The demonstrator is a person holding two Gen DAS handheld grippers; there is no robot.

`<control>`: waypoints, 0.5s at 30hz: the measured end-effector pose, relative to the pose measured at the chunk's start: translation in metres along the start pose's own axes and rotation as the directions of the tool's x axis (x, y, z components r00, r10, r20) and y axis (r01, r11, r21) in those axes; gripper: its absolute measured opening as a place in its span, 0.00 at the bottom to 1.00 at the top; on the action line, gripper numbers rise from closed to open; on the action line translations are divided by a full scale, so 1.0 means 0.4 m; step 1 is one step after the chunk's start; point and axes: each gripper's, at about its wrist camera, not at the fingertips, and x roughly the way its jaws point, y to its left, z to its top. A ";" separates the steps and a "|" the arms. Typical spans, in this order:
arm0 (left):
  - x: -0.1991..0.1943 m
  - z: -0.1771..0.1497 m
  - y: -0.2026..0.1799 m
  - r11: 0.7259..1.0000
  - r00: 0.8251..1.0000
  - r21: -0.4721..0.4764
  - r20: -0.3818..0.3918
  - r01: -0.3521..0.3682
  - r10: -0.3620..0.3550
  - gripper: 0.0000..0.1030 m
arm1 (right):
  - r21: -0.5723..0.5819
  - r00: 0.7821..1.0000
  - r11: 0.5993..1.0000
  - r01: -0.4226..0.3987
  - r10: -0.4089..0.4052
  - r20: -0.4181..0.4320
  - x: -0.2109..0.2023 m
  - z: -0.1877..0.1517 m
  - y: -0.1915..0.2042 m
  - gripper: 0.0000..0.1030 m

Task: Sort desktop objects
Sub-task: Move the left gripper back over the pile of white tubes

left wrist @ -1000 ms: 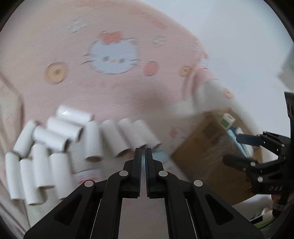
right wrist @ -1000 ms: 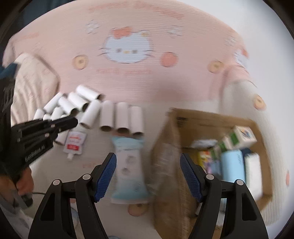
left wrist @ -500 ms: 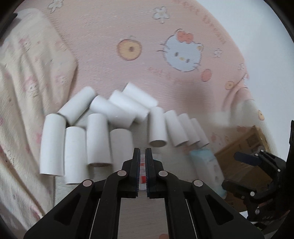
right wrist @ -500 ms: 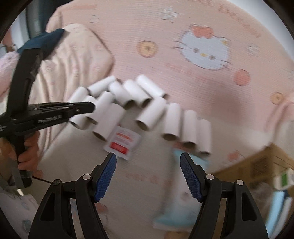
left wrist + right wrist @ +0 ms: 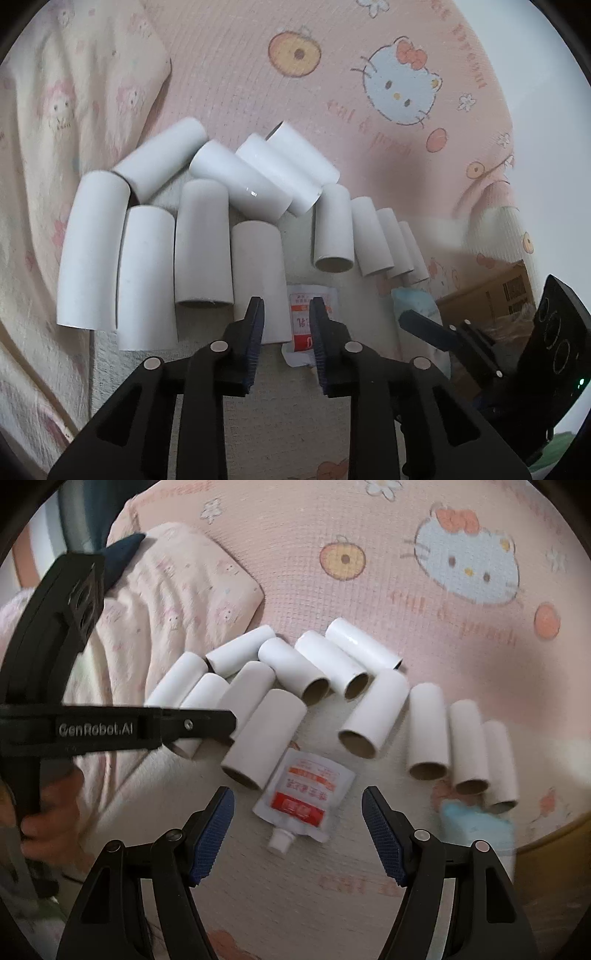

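1. Step in hand, as we judge it: lining up a pick. Our left gripper (image 5: 286,314) hangs over the pouch (image 5: 308,325); its jaws have just been opening, now part-way apart, nothing clamped.
2. Our right gripper (image 5: 297,823) stands wide, empty, framing the same pouch (image 5: 303,794).
3. Pouch lies flat on the blanket (image 5: 406,602), touching the nearest tube (image 5: 264,738) of the paper tubes (image 5: 203,229).
4. Next move likely needs a low, pinching approach at an edge: thin, limp, glossy foil with a spout.
5. Tubes: matte white cardboard, hollow, apt to roll. Blanket: soft, waffle-knit, pink.
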 end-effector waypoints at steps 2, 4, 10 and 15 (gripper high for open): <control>0.008 -0.002 0.005 1.000 1.000 -0.001 -0.009 -0.009 0.009 0.35 | 0.030 1.000 0.999 -0.011 0.011 0.007 0.010 0.005 -0.004 0.68; 0.014 -0.005 0.014 0.999 1.000 -0.010 -0.008 -0.030 0.030 0.36 | 0.043 0.999 0.999 -0.032 0.031 0.022 0.021 0.010 -0.003 0.68; 0.042 -0.004 0.047 0.997 0.999 -0.075 -0.036 -0.011 0.009 0.37 | 0.080 0.996 0.994 -0.074 0.069 0.055 0.068 0.026 0.012 0.68; 0.066 0.007 0.062 0.994 0.998 -0.107 -0.064 0.023 -0.030 0.38 | -0.025 0.998 0.998 -0.058 0.059 0.026 0.114 0.028 0.045 0.68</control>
